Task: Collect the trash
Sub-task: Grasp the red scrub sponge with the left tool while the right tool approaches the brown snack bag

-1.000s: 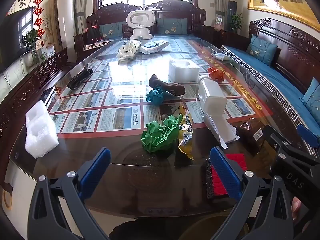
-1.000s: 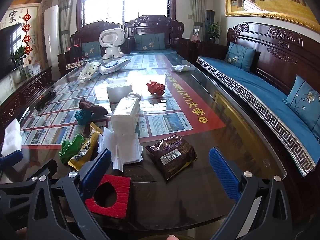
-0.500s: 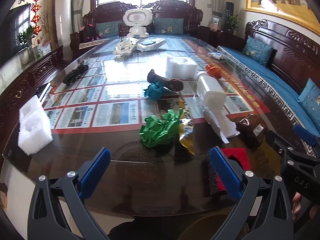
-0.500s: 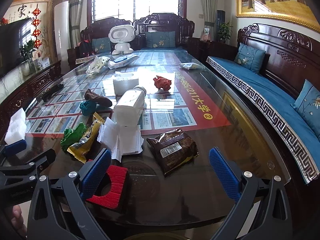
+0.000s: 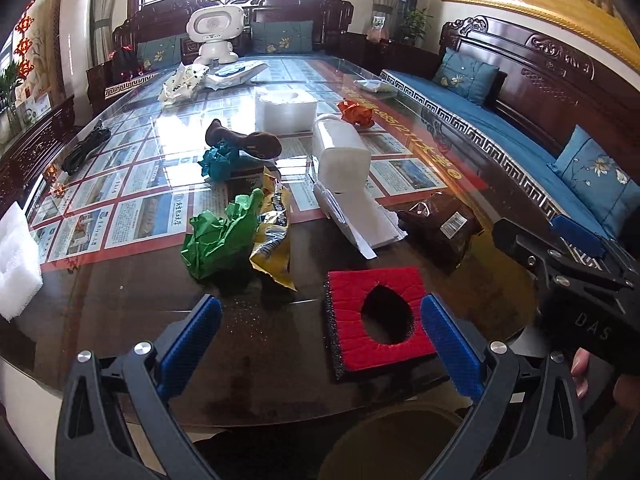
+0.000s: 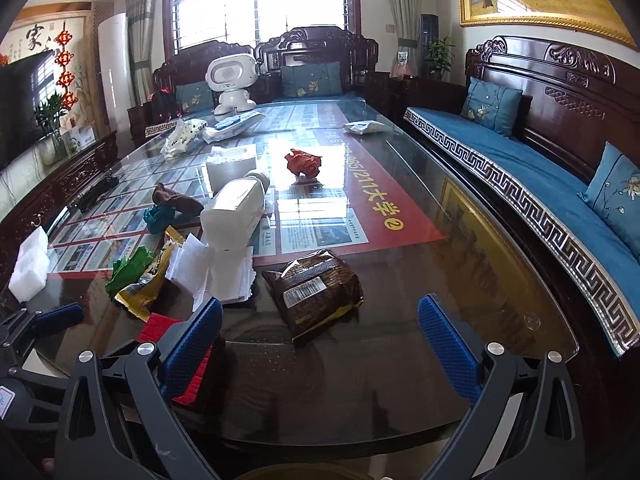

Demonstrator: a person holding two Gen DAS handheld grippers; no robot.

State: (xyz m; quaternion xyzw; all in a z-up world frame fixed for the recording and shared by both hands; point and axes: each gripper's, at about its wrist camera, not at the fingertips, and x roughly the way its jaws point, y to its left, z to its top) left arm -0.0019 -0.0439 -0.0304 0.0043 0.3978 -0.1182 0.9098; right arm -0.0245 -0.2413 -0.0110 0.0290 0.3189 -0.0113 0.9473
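Red pad's hole shows only from left wrist.

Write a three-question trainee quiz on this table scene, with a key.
1. True or false: the left gripper is shut on the red foam square.
2. Which item lies nearest the right gripper? A) the orange paper ball B) the brown snack bag C) the white foam block
3. Fill in: the crumpled green paper lies against a ___ wrapper.

Key: 1. False; both grippers are open and empty. 2. B. 3. Yellow.
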